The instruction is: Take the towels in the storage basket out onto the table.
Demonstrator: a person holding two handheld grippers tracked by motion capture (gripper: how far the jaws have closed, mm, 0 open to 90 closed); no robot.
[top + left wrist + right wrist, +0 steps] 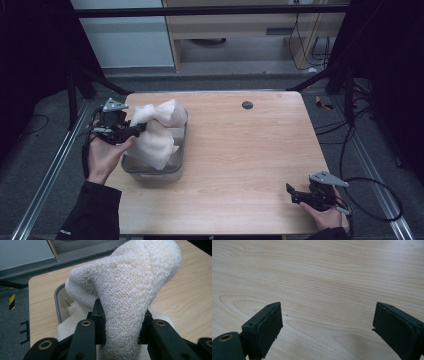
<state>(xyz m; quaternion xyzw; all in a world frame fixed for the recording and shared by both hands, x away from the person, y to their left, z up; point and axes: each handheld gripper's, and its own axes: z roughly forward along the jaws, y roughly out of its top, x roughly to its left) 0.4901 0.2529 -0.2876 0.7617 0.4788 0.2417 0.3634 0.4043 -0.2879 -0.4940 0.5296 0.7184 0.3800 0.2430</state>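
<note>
High view overlooks the table [240,150]; gripper views skim it closely.

- The tabletop [240,150] is evenly lit from above, while the room's sides fall into near black.
- Soft shadows, no glare on the wood.
- The high view is slightly soft; up close, the towel's [130,290] weave is crisp and the background blurs.

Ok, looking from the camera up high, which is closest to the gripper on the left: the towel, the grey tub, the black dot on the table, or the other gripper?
From the left gripper:
1. White towel, pinched in its jaws.
2. Grey tub, right beneath the towel.
3. Black dot, on the table's far side, toward the right.
4. Right gripper, at the near right corner.
</note>
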